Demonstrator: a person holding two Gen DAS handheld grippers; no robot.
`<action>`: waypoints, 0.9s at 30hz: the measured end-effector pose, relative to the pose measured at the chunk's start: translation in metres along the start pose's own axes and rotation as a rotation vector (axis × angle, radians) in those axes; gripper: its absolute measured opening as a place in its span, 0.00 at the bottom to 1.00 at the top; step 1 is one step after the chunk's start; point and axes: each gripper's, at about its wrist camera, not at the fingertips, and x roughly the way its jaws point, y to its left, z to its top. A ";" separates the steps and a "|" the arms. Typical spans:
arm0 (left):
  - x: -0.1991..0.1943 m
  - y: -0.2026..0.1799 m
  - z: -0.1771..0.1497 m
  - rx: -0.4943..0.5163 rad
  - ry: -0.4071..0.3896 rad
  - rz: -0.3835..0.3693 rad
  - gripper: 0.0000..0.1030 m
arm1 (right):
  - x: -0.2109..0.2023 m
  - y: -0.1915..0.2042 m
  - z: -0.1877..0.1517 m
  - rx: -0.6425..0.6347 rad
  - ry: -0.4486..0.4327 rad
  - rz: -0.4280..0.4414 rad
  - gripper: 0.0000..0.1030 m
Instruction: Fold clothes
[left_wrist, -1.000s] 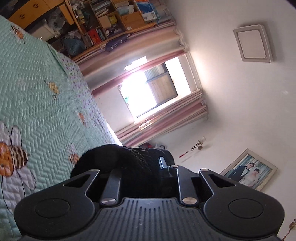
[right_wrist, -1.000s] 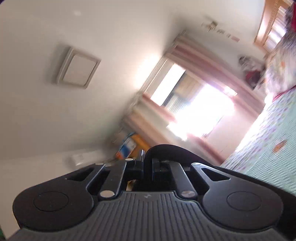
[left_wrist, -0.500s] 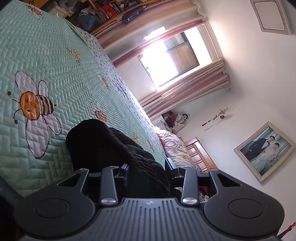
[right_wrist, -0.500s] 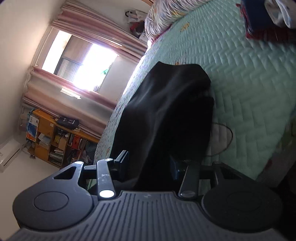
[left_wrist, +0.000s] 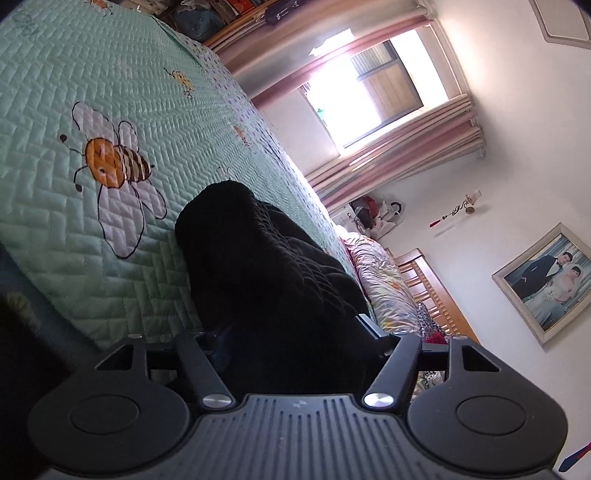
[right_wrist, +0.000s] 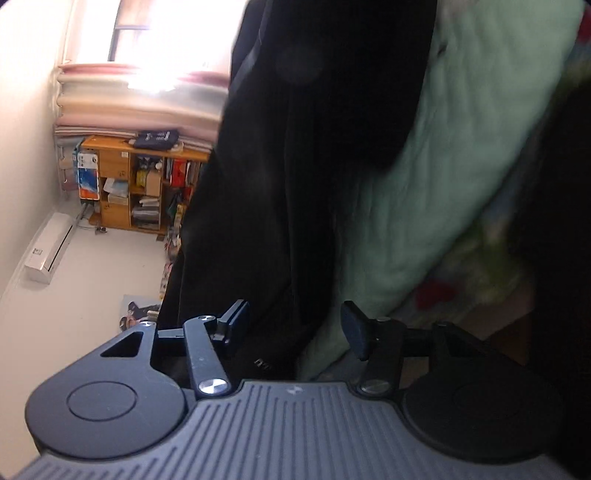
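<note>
A black garment (left_wrist: 266, 266) lies on the bed (left_wrist: 110, 74), on a green quilted bedspread with bees stitched on it, and its near end hangs toward the two grippers. In the left wrist view the left gripper (left_wrist: 291, 332) has its jaws spread and opening; the black cloth sits in the gap between them, but I cannot see pads pressing on it, because the cloth hides most of the fingers. Just left of the garment there is one big bee picture (left_wrist: 114, 162) on the bedspread. Far behind, at the head of the bed, a flowered pillow (left_wrist: 380, 284) lies near a wooden headboard (left_wrist: 432, 295). A bright window (left_wrist: 369, 96) with pink curtains is on the far wall, and a framed photo (left_wrist: 546, 280) hangs on the wall at the right. In the right wrist view the right gripper (right_wrist: 293, 328) is also opening — its two fingers stand apart, and the left fingertip (right_wrist: 234, 321) is at the edge of the cloth while the right one is clear of it, over the green bedspread. The garment runs from the top of this view down between the jaws. This picture is blurred on the right side. At the far left stands a wooden bookshelf (right_wrist: 129, 184) full of books and boxes, and an air conditioner (right_wrist: 50, 247) is on the wall near it.
</note>
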 end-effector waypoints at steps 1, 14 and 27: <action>0.001 0.001 -0.002 -0.004 0.003 0.004 0.67 | 0.005 0.002 0.000 0.008 0.003 0.019 0.60; 0.019 -0.045 0.047 0.156 -0.061 -0.074 0.43 | 0.018 0.124 0.040 -0.268 -0.085 0.157 0.04; 0.116 -0.093 0.157 0.303 -0.135 0.105 0.86 | 0.092 0.237 0.213 -0.260 -0.321 0.076 0.41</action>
